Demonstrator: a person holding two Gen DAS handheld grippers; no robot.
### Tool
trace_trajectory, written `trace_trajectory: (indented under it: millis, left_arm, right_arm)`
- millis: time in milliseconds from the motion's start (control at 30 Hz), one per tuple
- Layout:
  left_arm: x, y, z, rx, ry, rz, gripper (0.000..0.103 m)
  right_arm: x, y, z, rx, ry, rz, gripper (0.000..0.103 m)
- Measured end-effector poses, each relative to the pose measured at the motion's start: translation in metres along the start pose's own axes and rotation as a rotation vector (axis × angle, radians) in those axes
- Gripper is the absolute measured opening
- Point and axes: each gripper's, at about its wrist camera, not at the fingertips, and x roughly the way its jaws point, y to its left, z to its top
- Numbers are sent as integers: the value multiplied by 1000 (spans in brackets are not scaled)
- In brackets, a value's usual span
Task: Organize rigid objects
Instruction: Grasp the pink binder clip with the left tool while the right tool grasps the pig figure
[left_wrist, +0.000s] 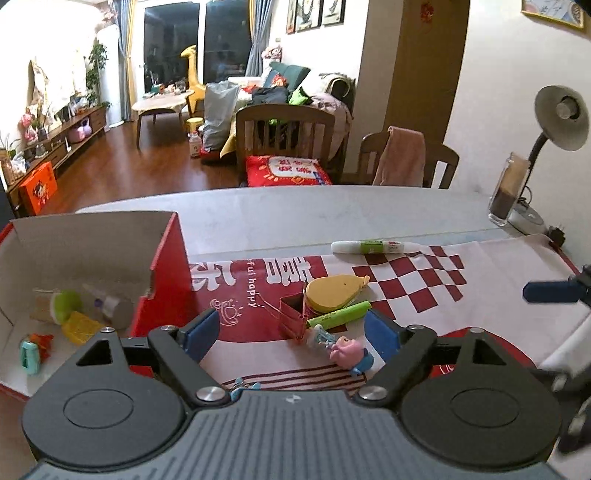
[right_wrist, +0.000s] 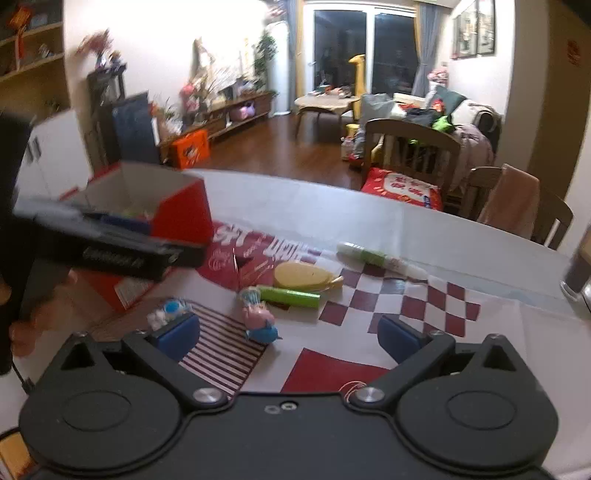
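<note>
My left gripper is open over the red-and-white cloth, nothing between its blue pads. Just ahead of it lie a red binder clip, a green highlighter, a yellow pear-shaped piece and a pink pig figure. A white-and-green glue pen lies farther back. My right gripper is open too, low over the cloth, with the pig figure just beyond its left pad. The highlighter, yellow piece and glue pen lie ahead of it.
An open red box holding several small items stands at the left on the table. A small blue-and-white item lies near the box. A desk lamp and clear container stand back right. Chairs line the far edge.
</note>
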Motion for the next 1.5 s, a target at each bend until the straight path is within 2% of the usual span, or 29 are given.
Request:
trace_trajectory:
  millis: [267, 467, 667, 800, 867, 1100, 1233, 1300, 1433, 1500]
  left_arm:
    - [51, -6, 4, -8, 42, 74, 86]
    - [78, -5, 2, -27, 68, 118, 86]
    - [98, -5, 1, -27, 82, 155, 86]
    - [107, -8, 0, -12, 83, 169, 86]
    - [110, -10, 0, 1, 81, 183, 86]
    - [121, -8, 1, -23, 88, 168, 85]
    - [125, -5, 0, -36, 104, 152, 65]
    - [126, -4, -1, -45, 105, 151, 62]
    - [129, -3, -2, -50, 111, 129, 48]
    - [129, -5, -3, -47, 111, 126, 47]
  right_arm:
    - [45, 11, -3, -79, 43, 56, 102]
    - [74, 17, -4, -102, 69, 79, 98]
    - [96, 20, -3, -116, 86, 87, 89]
    - [106, 22, -4, -125, 102, 97, 73]
    - [110, 24, -3, -135, 101, 96, 71]
    - [123, 27, -3, -144, 113, 95, 56]
    - [127, 28, -2, -137, 117, 95, 49]
    - [129, 29, -2, -137, 117, 95, 46]
    - [130, 31, -2, -144, 116, 89, 39]
    - [132, 32, -3, -148, 120, 81, 36]
